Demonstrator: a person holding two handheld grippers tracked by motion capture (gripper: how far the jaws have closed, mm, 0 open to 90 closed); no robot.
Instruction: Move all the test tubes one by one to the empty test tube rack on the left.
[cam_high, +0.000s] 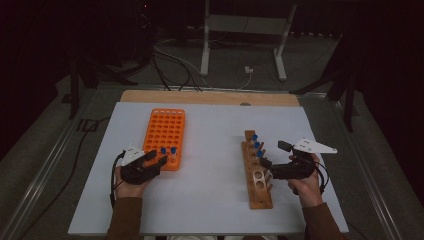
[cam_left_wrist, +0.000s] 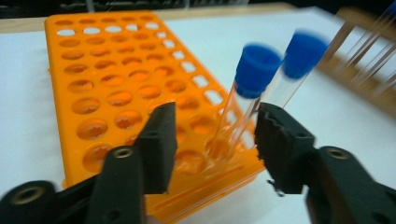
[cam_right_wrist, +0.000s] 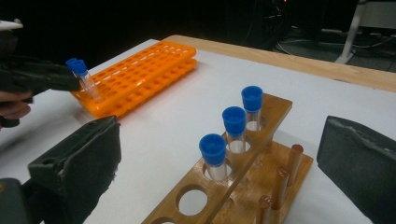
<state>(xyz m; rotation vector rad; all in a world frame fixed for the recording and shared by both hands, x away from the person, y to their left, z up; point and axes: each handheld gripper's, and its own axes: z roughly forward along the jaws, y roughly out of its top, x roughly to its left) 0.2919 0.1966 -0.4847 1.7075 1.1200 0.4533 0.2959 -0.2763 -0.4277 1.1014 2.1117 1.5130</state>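
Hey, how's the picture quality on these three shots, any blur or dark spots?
High view: dim, surroundings nearly black, white table evenly lit. Left gripper view: blue-capped tubes smeared by motion blur, orange rack fairly clear. Right gripper view: wooden rack sharp, near jaws soft.

Five blue-capped tubes (cam_left_wrist: 254, 74), orange rack (cam_high: 166, 131), wooden rack (cam_high: 256, 192)

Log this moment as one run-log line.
left tongs: open, around two blue-capped tubes in orange rack | right tongs: open, empty, at wooden rack | three tubes there
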